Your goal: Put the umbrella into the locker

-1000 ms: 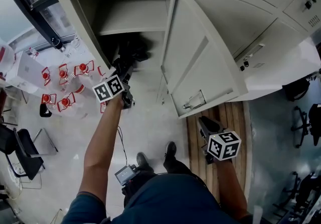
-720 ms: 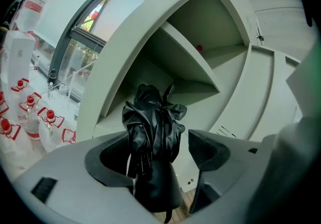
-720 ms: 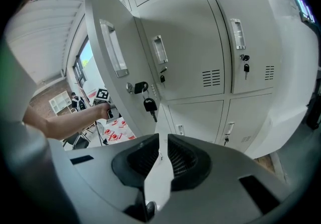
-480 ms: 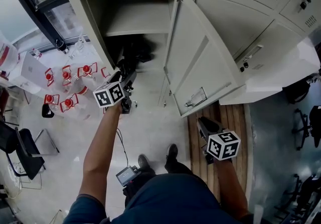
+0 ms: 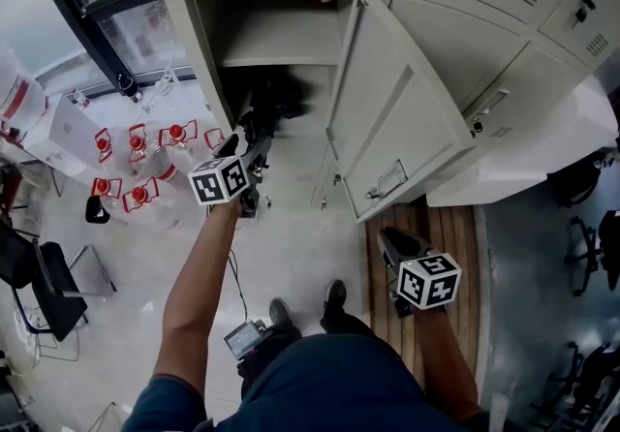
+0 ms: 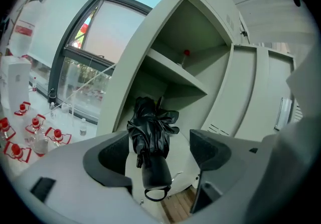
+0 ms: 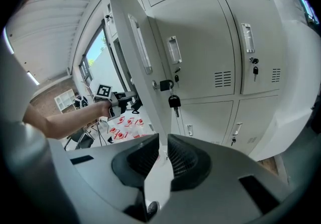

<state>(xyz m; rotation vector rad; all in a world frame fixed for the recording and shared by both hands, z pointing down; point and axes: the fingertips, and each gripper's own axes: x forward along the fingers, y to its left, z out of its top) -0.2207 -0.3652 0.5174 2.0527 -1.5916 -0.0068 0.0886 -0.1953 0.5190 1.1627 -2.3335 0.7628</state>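
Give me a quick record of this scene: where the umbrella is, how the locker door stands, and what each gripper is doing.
umbrella: black, folded, inside the locker, in the lower compartment below the shelf, handle end toward the opening
locker door: swung wide open
left gripper: jaws have just been opening and are now wide apart; umbrella lies beyond them, pads not on it
right gripper: low, near the door, jaws nearly together, nothing between them
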